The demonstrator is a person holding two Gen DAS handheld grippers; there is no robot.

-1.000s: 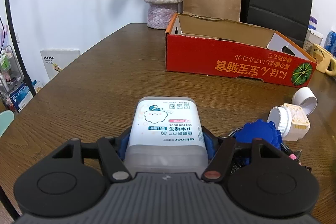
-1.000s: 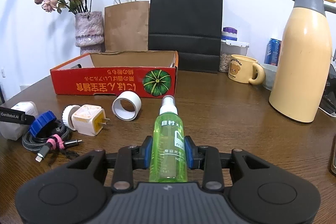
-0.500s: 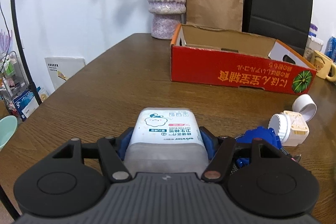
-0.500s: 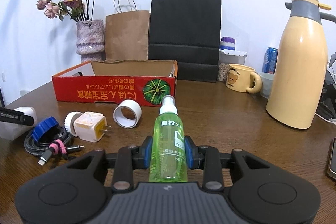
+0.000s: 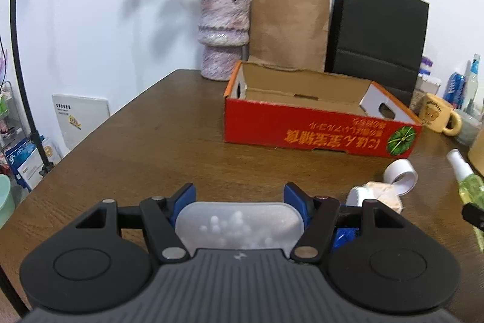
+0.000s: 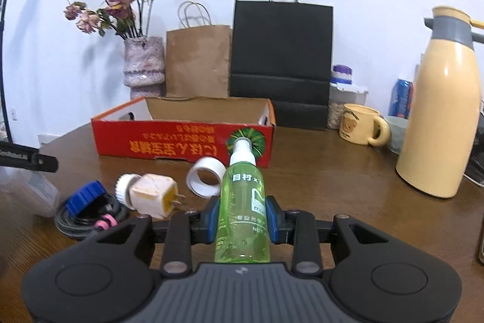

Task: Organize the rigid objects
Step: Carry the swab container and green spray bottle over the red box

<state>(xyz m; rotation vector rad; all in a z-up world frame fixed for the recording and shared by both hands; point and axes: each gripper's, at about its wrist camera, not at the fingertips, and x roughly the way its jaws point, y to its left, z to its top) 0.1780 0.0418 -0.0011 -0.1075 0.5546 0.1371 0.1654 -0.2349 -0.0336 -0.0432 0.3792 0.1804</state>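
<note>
Left gripper (image 5: 239,197) clamps a translucent plastic cotton-bud box (image 5: 239,224); right gripper (image 6: 242,215) grips a green spray bottle (image 6: 243,211); the red cardboard tray (image 6: 184,141) holds nothing visible.

Paper bags we see: two (image 6: 197,59) (image 6: 282,62)
Boxes: one (image 6: 184,138)
Mugs: one (image 6: 361,124)
Spray bottles: one (image 6: 243,202)
Vases: one (image 6: 144,65)
</note>
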